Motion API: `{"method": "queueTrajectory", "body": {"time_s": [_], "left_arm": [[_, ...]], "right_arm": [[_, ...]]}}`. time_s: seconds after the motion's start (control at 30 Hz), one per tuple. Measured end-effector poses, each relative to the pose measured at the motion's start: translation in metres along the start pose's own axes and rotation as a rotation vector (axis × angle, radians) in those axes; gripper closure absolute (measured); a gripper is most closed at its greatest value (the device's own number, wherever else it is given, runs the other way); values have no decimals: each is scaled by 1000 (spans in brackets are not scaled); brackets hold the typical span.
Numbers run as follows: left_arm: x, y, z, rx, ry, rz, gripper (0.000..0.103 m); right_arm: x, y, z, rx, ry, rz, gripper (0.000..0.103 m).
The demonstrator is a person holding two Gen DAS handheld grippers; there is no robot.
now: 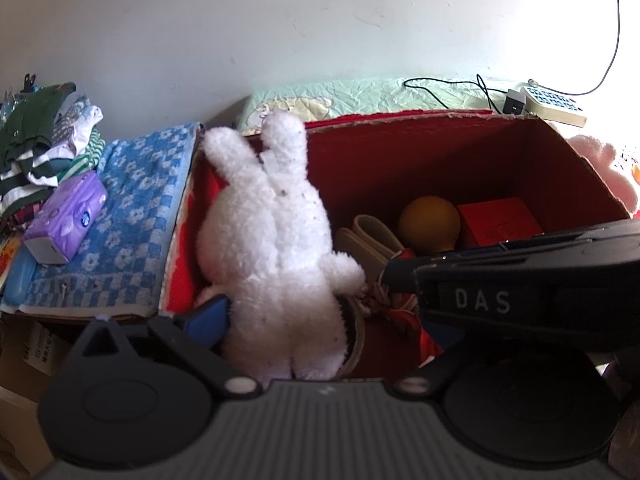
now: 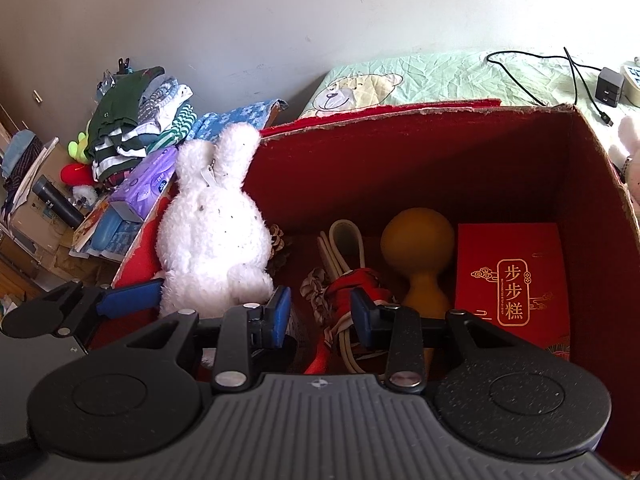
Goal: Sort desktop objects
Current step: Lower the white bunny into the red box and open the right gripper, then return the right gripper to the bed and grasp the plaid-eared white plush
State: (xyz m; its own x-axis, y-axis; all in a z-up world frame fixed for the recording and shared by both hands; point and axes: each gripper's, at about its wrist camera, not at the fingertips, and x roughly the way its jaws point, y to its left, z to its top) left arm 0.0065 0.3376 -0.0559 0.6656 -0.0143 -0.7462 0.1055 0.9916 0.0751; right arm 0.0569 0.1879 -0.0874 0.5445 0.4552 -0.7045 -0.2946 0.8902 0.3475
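Note:
A white plush rabbit (image 1: 272,248) stands upright in the left end of a red-lined cardboard box (image 1: 400,148). My left gripper (image 1: 296,320) is open, its blue pad at the rabbit's left side; the right finger is hidden behind the right gripper's black body (image 1: 520,288). In the right wrist view the rabbit (image 2: 216,240) is at the left of the box (image 2: 400,152). My right gripper (image 2: 320,314) is open and empty, above a red-and-white cloth bundle (image 2: 352,288). An orange gourd (image 2: 418,248) and a red gift box (image 2: 512,280) lie in the box.
A blue checked towel (image 1: 132,208) with a purple tissue pack (image 1: 68,216) lies left of the box. Folded clothes (image 1: 48,148) are piled behind it. A green quilt (image 2: 460,76) with a cable and charger (image 2: 608,84) lies behind the box. A pinecone (image 2: 278,240) is beside the rabbit.

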Motion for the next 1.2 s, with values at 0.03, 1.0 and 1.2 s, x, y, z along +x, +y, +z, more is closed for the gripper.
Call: {"method": "queueTrajectory", "body": {"time_s": [0.03,1.0,1.2], "left_arm": [[0,0,0,0,-1,0,2],[-77,-66,26,-59,-107,138,7],[-86,-136,50,-9,-164,10,7]], "right_arm": [[0,1,0,-7,-2,-7,66],[-79,-66,9,114,-80,226,66],[-135,-143,3,231,-171,238,65]]}}
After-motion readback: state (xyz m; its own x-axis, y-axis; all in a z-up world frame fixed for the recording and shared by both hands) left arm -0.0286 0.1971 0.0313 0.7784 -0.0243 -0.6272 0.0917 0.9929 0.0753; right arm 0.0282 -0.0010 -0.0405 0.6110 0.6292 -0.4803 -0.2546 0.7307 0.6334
